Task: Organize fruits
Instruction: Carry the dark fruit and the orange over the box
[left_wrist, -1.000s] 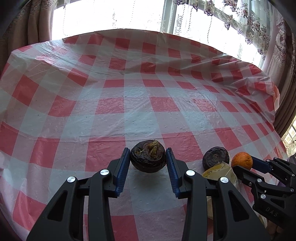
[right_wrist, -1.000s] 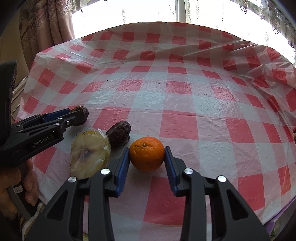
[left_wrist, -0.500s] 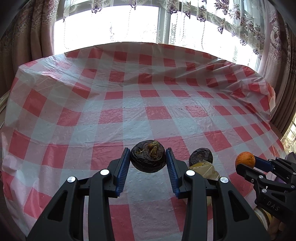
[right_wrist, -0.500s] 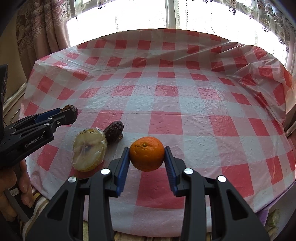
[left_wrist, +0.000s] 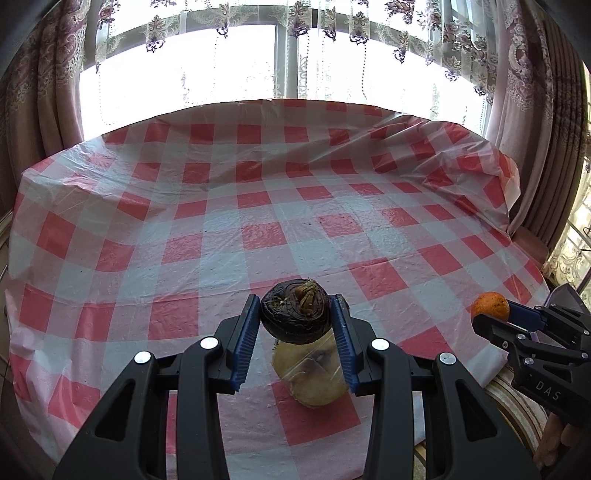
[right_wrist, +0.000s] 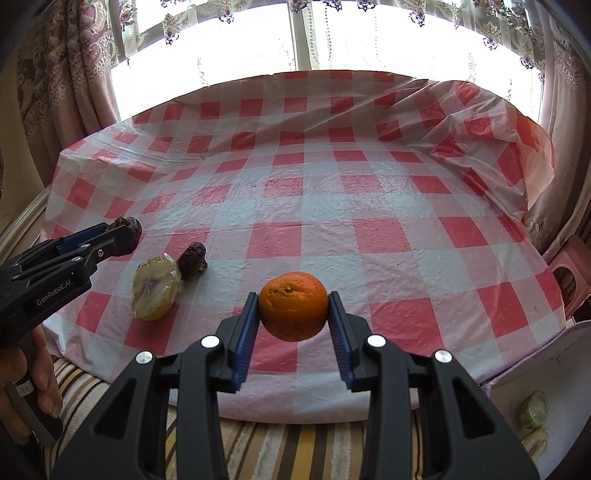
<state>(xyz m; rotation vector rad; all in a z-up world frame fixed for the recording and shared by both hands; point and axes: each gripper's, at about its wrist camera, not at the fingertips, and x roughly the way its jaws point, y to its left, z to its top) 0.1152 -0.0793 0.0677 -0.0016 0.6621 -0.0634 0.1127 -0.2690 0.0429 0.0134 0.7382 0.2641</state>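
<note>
The left gripper (left_wrist: 295, 325) pinched a dark round fruit (left_wrist: 295, 312) up in the air above the near edge of the checked table (left_wrist: 258, 206). The right gripper (right_wrist: 293, 317) pinched an orange (right_wrist: 293, 305) there too. A wrapped yellow fruit (right_wrist: 155, 291) lay near that edge.

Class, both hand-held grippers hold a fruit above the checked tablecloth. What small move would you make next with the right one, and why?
Probably carry the right hand-held gripper a little further right, toward the pale box beside the table. It is shut on the orange, which hangs clear of the tablecloth, and the box already holds wrapped pale fruits, so it looks like the collecting place.
</note>
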